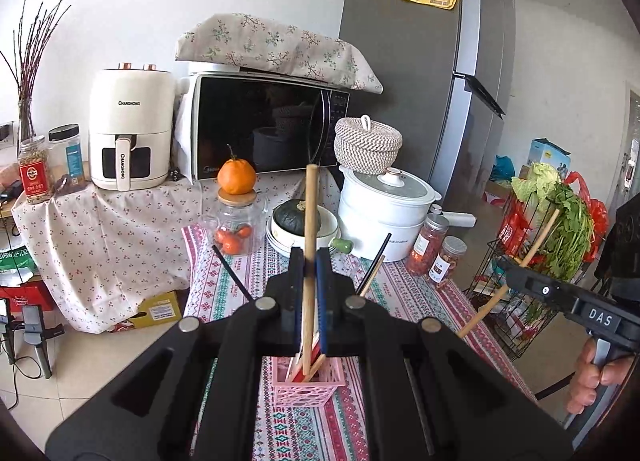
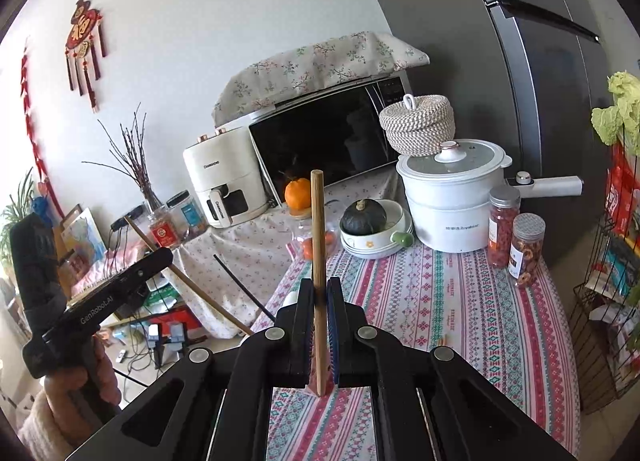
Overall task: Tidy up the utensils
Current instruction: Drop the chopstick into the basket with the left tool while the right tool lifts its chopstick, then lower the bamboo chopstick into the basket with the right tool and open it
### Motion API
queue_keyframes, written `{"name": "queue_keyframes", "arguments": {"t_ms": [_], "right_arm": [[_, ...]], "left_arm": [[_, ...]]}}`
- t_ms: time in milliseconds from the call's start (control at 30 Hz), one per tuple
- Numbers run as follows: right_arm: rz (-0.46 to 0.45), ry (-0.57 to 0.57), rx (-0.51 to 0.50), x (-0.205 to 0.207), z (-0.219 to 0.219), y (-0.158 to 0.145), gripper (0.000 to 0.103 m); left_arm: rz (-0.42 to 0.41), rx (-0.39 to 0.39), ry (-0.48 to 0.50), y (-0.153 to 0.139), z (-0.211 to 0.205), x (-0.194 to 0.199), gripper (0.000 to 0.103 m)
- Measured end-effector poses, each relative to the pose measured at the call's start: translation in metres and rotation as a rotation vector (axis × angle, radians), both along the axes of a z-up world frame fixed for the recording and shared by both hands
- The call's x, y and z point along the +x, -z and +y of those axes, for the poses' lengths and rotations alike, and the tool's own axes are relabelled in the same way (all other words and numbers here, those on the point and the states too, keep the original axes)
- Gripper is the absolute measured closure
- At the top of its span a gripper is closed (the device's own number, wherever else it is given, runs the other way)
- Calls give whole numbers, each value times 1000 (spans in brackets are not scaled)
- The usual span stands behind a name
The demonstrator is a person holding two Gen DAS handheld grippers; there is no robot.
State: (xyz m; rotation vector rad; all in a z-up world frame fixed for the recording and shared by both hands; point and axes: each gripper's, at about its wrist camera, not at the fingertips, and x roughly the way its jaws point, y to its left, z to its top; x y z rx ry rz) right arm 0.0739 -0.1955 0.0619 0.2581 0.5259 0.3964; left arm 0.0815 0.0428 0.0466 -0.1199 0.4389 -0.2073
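Left wrist view, left gripper [image 1: 311,265] clamping wooden chopstick [image 1: 309,245], right gripper [image 2: 320,293] likewise

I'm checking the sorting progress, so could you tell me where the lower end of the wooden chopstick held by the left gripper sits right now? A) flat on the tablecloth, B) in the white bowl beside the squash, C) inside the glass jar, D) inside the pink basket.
D: the left gripper is shut on a wooden chopstick whose lower end dips into the pink basket, beside other sticks already there.
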Motion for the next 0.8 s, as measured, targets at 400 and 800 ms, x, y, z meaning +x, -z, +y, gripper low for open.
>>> {"name": "queue_keyframes", "arguments": {"t_ms": [400,800], "right_arm": [[-10,-15,14,6,12,-1,97],[-44,-36,75,31,33,-2,97]], "left_arm": [[166,-32,23,38,-3,47,87],[237,-29,-11,40,9,25,11]]}}
